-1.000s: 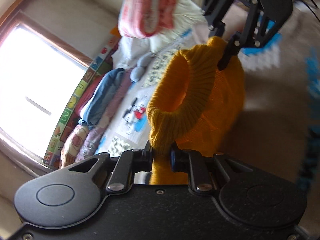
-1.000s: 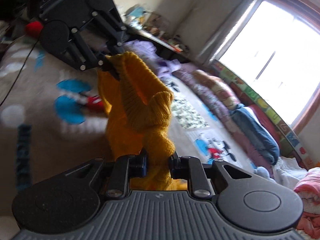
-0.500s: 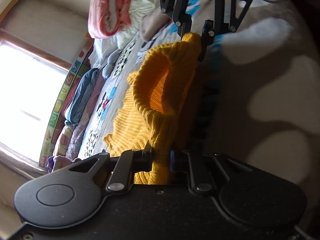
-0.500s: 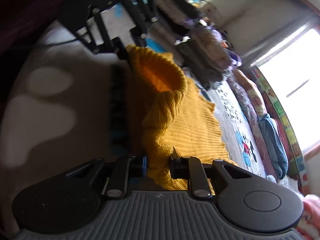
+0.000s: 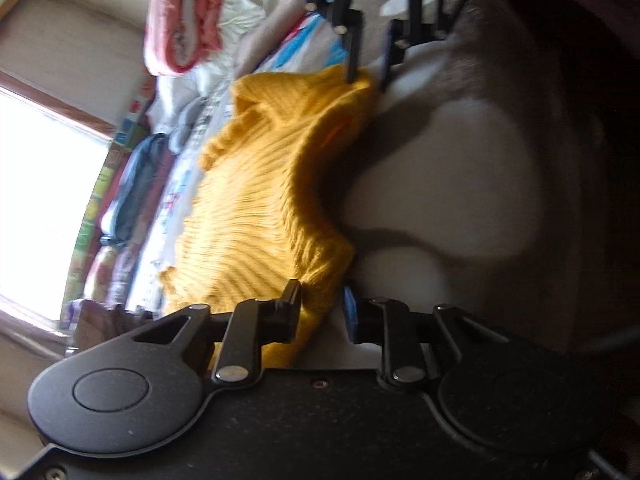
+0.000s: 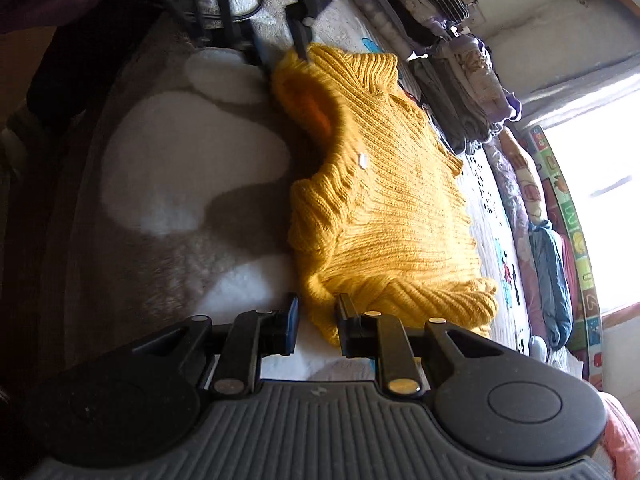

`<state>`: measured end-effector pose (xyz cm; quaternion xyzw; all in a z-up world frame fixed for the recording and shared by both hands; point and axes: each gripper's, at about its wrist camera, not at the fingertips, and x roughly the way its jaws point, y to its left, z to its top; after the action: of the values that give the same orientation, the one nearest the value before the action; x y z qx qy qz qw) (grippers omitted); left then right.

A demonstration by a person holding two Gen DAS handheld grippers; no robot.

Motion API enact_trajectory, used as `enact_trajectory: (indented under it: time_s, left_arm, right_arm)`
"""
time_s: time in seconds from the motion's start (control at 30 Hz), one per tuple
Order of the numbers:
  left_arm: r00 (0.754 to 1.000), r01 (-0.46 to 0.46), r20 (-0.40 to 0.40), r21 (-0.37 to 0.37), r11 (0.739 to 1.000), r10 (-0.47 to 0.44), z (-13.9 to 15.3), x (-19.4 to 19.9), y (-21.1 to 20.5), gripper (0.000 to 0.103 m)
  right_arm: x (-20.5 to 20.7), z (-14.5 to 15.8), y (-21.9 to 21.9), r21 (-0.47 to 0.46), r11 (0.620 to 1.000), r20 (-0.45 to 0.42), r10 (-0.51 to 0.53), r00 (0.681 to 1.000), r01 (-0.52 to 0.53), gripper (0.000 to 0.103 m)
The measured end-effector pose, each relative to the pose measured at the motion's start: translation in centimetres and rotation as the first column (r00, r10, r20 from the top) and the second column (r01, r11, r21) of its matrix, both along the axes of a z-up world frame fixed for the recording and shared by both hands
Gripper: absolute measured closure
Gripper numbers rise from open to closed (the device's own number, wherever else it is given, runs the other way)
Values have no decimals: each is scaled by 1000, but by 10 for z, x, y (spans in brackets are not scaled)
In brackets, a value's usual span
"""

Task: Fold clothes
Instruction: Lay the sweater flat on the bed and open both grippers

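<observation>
A mustard-yellow knitted sweater (image 5: pixel 256 200) lies spread on the bed, its neck opening towards the brown and white blanket (image 5: pixel 460 184). My left gripper (image 5: pixel 320 310) is at one shoulder. Its jaws are opening: the knit still lies between them, but the right pad stands clear of it. My right gripper (image 6: pixel 318 322) is shut on the other shoulder of the sweater (image 6: pixel 392 200). Each view shows the other gripper at its top edge: the right gripper (image 5: pixel 368 80) and the left gripper (image 6: pixel 284 62), both at the sweater's edge.
Folded clothes (image 6: pixel 460 80) are stacked along the far side of the bed. A blue garment (image 6: pixel 552 272) and rolled bedding lie by the bright window (image 5: pixel 40 200). A pink and white quilt (image 5: pixel 184 20) is heaped near the wall. A cartoon-print sheet (image 5: pixel 168 216) lies under the sweater.
Both grippers came down with the hanging sweater, which now lies flat on the bed. The left jaws have parted from the knit; the right jaws keep their grip.
</observation>
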<state>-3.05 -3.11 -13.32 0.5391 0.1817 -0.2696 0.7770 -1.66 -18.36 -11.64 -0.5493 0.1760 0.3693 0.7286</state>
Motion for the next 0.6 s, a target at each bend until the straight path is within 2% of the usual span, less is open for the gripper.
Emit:
enact_trajectory:
  time_s: [0.13,0.2,0.27,0.33,0.4,0.47,0.53,0.6]
  left_arm:
    - [997,-16,-77,-40,999,13,13,-10,11,75]
    - [991,-66,-119,-104,992,54,23,-8,20,73]
    - [984,-133,-141,-191,973,107,40,1,31,62]
    - [967,-229,-180,-294,928,182,54,11,44,58]
    - [936,-345,-210,-407,846,281,68,31,58,58]
    - [883,-469,-275,-504,725,380,80,55,77,60]
    - [810,-584,-385,-597,549,443,87,78,101,63]
    - [731,-672,-514,-657,341,449,92,99,125,63]
  right_arm:
    - [-5,12,-8,42,999,-44,-32,999,34,80]
    - [-7,21,-13,92,993,-72,-67,995,74,79]
    - [-3,36,-19,183,973,-109,-121,987,139,79]
    - [4,52,-24,302,927,-167,-178,970,222,79]
    - [15,66,-28,425,849,-237,-230,944,314,78]
    - [26,75,-32,545,734,-335,-253,908,406,76]
    - [32,76,-40,638,592,-444,-238,864,492,76]
    - [41,63,-42,682,461,-535,-215,817,568,74]
